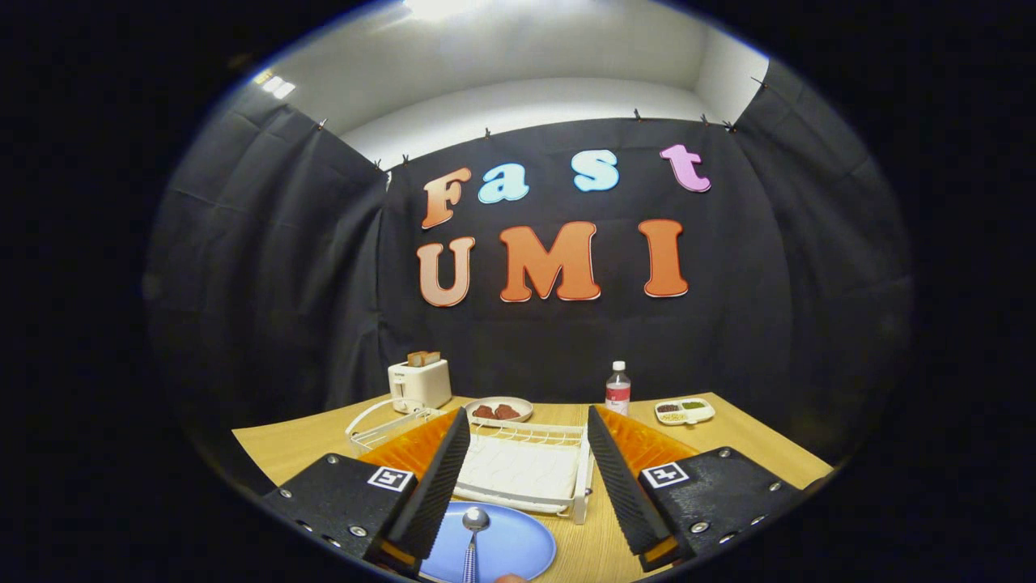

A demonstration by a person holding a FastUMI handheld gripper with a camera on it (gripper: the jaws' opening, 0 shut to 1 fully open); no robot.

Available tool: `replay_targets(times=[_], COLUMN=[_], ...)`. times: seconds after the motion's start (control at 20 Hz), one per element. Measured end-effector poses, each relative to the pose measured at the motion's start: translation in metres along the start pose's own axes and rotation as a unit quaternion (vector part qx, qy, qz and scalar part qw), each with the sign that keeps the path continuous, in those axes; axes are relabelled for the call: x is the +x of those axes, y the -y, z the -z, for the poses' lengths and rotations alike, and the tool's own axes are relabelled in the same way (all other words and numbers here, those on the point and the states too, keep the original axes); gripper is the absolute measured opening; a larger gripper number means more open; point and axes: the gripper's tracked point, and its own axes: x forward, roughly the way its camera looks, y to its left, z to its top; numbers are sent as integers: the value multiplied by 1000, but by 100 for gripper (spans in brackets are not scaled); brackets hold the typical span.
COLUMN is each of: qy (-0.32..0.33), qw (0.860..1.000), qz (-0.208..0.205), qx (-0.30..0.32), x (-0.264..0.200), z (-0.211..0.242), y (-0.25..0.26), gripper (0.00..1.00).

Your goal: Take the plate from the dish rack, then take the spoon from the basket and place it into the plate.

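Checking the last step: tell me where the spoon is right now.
In the gripper view, the spoon lies on the blue plate, between the open gripper's fingers and just nearer than the white dish rack.

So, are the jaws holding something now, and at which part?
Nothing is held: the gripper is open, and the spoon lies on the blue plate.

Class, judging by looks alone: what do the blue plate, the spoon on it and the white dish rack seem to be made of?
Blue plate, near the open gripper: probably plastic or melamine, given its even, matte colour. Spoon: bowl looks like polished metal, with a bright glint; its handle is too small to judge. Dish rack: thin white bars suggest coated wire, though moulded plastic is possible.
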Motion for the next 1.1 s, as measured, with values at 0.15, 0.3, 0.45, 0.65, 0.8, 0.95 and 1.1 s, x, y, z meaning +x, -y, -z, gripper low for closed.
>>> replay_targets(times=[0.15,0.3,0.45,0.65,0.8,0.95,1.1], qy=[20,35,38,53,60,70,70], qw=[1000,999,999,997,998,997,997], qz=[12,14,23,36,30,32,36], qx=[-8,-12,-22,-31,-21,-13,-14], x=[-1,1,5,8,9,11,11], z=[-17,-27,-34,-50,-52,-56,-54], y=[2,-3,1,10,6,8,10], gripper=[91,91,92,92,92,92,92])
